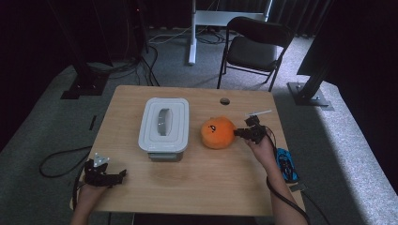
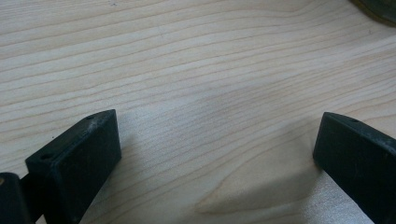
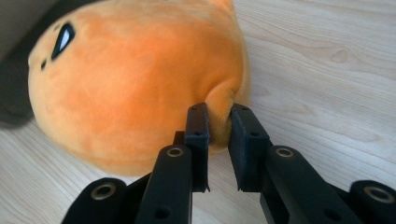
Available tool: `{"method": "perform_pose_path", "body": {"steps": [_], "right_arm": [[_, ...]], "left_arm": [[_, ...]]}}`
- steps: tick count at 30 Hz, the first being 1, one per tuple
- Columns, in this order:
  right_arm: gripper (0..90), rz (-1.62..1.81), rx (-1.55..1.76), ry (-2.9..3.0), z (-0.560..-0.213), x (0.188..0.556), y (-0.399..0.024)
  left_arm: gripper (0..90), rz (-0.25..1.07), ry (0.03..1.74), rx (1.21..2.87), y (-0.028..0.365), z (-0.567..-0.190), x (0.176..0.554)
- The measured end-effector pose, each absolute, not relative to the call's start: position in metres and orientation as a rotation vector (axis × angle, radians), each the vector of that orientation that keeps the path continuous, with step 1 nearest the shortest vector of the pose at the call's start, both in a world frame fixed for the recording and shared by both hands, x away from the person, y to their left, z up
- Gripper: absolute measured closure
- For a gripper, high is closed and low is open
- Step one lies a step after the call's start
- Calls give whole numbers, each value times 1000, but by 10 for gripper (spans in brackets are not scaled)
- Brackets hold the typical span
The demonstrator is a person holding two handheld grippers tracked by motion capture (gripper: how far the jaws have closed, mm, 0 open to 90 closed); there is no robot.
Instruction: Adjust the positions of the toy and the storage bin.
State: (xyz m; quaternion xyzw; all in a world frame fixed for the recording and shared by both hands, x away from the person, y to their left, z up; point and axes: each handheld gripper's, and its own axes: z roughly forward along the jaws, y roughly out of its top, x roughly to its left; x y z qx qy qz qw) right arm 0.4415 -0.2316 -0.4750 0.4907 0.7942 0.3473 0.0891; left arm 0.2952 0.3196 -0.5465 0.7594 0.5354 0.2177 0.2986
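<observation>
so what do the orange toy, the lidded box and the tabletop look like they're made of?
Orange toy: plush fabric, matte and fuzzy; it puckers into a fold where the right gripper pinches it.
Lidded box: probably hard plastic, pale grey, smooth, with moulded lid ridges and a recessed handle.
Tabletop: light wood grain, matte; solid wood or laminate, can't tell.

1. In the right gripper view, the round orange plush toy with a black eye (image 3: pixel 135 88) is cut off by the top edge, and the pinched fold of its fabric is hidden between the black jaws.
2. In the left gripper view, a dark rounded object (image 2: pixel 379 10) is cropped at the top right corner, too little to identify.
3. In the high view, the white lidded plastic box (image 1: pixel 164 124) hides its contents.
</observation>
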Motion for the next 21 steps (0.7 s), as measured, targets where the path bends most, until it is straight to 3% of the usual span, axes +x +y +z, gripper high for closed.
{"method": "perform_pose_path", "body": {"steps": [21], "right_arm": [[788,1075,1428,2399,-469,378,-207]], "left_arm": [[12,579,1424,2017,320,-546,295]]}}
